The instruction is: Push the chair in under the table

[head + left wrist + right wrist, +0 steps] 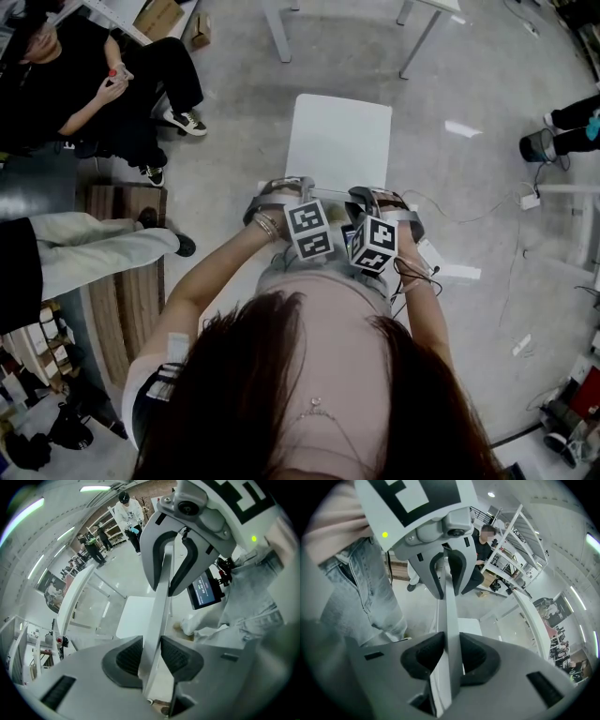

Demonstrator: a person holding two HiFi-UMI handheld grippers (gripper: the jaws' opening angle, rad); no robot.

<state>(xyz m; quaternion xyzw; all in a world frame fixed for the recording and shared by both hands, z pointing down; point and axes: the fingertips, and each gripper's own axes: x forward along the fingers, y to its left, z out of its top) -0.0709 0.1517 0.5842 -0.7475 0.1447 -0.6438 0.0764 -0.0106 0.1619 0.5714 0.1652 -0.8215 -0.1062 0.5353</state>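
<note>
Fingers of the left gripper [152, 656] and right gripper [451, 656] clamp the chair [339, 141] backrest. The chair sits mid-frame, not yet under the bench [278, 33] at the top.

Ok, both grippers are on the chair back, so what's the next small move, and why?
Probably a short, straight push of the chair toward the table legs. The left gripper and right gripper each clamp the backrest at its top edge, side by side, so an even push looks feasible. The seat's front edge lies short of the legs, so it isn't under the table yet.
</note>
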